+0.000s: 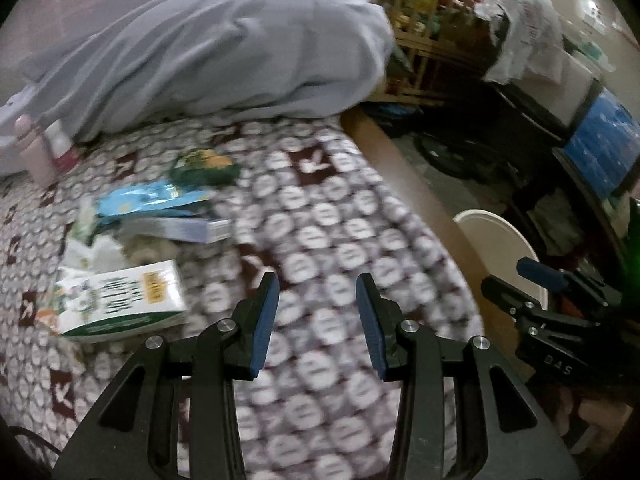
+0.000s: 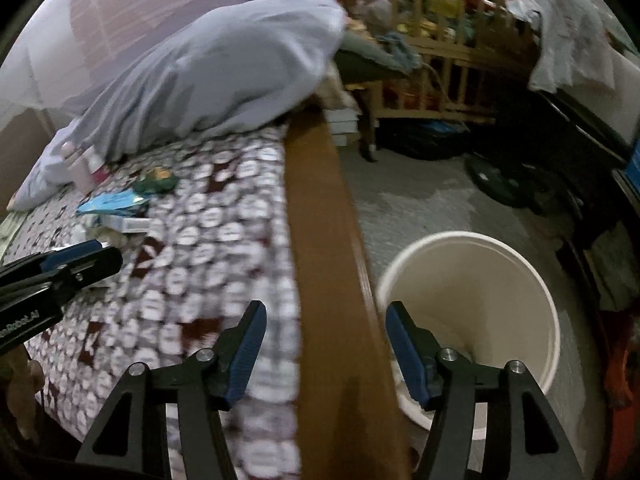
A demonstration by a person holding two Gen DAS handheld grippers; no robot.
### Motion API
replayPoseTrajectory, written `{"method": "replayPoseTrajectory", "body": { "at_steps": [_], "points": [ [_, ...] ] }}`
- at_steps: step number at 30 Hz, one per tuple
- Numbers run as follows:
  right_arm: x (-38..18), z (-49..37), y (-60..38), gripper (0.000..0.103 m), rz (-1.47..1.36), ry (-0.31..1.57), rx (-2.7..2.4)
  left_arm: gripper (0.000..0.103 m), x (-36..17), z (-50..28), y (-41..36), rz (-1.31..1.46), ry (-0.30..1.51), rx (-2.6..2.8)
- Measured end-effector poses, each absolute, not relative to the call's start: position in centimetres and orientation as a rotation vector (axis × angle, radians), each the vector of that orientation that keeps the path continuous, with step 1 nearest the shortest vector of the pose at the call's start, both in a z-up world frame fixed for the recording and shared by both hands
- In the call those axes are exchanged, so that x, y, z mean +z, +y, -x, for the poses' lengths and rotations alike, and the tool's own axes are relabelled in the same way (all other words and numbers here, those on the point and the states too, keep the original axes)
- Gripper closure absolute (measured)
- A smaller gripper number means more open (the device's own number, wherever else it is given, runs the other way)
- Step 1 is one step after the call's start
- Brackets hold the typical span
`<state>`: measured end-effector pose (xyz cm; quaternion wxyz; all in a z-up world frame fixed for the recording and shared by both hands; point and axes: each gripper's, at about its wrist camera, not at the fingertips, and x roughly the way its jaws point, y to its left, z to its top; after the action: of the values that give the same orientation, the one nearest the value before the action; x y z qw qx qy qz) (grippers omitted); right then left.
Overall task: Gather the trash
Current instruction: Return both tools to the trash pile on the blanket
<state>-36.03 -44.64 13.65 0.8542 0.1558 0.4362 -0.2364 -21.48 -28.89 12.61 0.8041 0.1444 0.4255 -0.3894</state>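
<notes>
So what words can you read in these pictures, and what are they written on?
"DAS": on the right gripper body.
"RobotAI", start cut off: on the left gripper body.
Green and white box: big print, too blurred to read.
Blue packet and green packet: too blurred.

A bed [image 2: 224, 240] with a patterned cover and brown wooden rail [image 2: 320, 200] stands beside grey floor [image 2: 420, 200]; a wooden crib [image 2: 440, 80] behind.

Both wrists angle down — sharing bedspread [image 1: 320, 220], bin [image 2: 480, 280]
</notes>
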Motion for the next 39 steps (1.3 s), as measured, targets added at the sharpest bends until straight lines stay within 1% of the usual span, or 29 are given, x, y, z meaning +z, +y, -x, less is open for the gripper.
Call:
{"method": "replayPoseTrajectory", "body": {
  "at_steps": [17,27,39],
  "points": [
    [13.9,29.5,-37.6,0.041,-0.236,0.947,-0.340,0.065,12.5,16.8,-20.0,-0.244,0.908,-0.660],
    [13.5,26.9,-35.4,0.039,-0.208,0.964,-0.286,0.065,12.7,13.9,-13.1,-0.215,0.918,-0.563],
    [12.2,23.0,-31.5,0.038,-0.171,1.004,-0.159,0.065,11.0,10.6,-6.6,-0.167,0.972,-0.439]
  ]
}}
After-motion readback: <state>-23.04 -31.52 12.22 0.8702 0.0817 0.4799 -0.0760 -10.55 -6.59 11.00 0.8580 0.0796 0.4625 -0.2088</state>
